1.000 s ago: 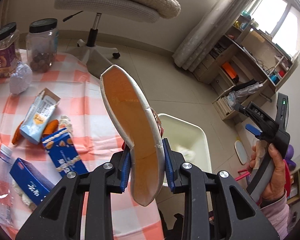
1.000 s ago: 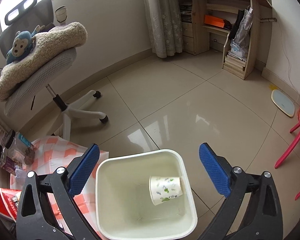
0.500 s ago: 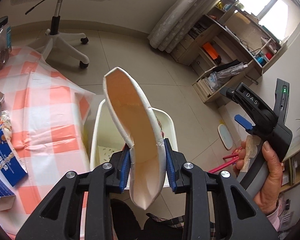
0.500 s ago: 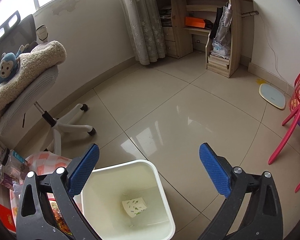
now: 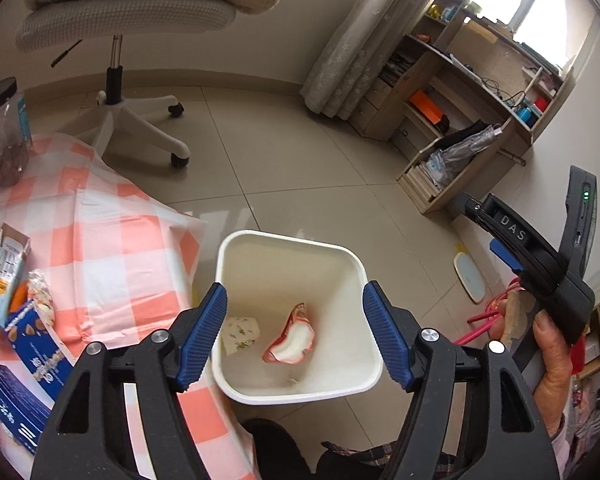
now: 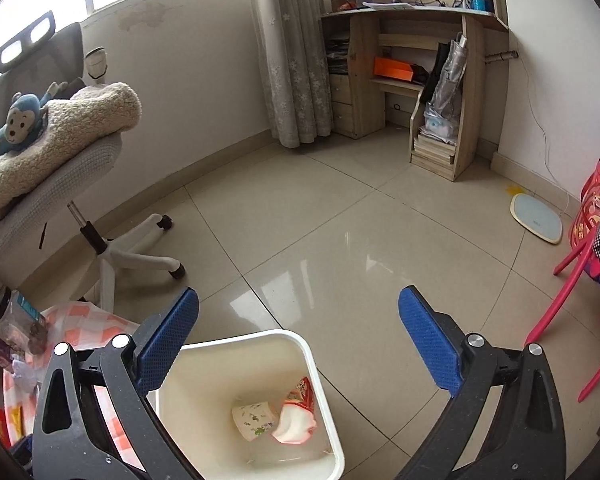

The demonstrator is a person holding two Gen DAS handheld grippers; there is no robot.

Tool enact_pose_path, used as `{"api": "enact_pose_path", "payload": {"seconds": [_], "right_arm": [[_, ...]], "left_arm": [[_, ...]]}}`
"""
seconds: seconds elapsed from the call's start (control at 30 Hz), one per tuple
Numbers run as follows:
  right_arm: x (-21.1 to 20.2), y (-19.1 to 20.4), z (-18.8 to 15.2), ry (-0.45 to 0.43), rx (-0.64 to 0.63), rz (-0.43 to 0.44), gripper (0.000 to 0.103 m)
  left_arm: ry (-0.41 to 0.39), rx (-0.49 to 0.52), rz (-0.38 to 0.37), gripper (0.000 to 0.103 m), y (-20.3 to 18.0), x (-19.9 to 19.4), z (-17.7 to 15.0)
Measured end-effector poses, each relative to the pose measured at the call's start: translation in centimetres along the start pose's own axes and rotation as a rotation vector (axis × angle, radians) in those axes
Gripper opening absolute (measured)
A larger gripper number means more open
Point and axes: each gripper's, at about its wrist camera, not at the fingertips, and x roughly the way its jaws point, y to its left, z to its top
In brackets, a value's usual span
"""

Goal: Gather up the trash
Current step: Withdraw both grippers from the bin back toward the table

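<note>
A white square bin [image 5: 352, 258] [image 6: 326, 392] stands on the tiled floor beside the checked table. Inside it lie a squashed red-and-white paper bowl [image 5: 290, 340] [image 6: 296, 420] and a paper cup with a green print [image 5: 240, 334] [image 6: 254, 420]. My left gripper [image 5: 294, 332] hovers over the bin, jaws opening, nothing between them. My right gripper [image 6: 298, 344] is open and empty above the floor just past the bin; in the left wrist view it shows at the right edge, held by a hand [image 5: 548, 344].
The pink-checked tablecloth [image 5: 112, 248] carries blue snack boxes [image 5: 32, 356], a small carton [image 5: 4, 272] and a jar [image 5: 2, 136]. An office chair [image 6: 60, 184] with a fleece cushion stands behind. A wooden desk [image 6: 412, 80], a scale [image 6: 536, 222] and a red stool [image 6: 572, 276] lie further off.
The left gripper opened and let go of the paper bowl, which now lies in the bin beside the cup. The right gripper drifted away from the bin.
</note>
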Motion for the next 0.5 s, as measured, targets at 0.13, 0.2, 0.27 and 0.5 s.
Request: {"api": "enact_pose_path", "payload": {"seconds": [0.13,0.2,0.27,0.5], "right_arm": [[-1.2,2.6,-0.3,-0.037,-0.033,0.021,0.096],[-1.7,4.0,-0.5,-0.051,-0.059,0.027,0.096],[-2.1,5.5,-1.0,-0.063,-0.096,0.030,0.096],[-3.1,10.6,-3.0,-0.068,-0.202,0.061,0.096]], "left_arm": [[-0.056,0.021,0.089,0.080,1.6,-1.5,0.5],[-0.089,0.033,0.143,0.082,2.4,-2.3,0.6],[-0.120,0.047,0.203,0.084,3.2,-3.0,0.7],[-0.180,0.034,0.346,0.086,7.2,-5.3,0.7]]}}
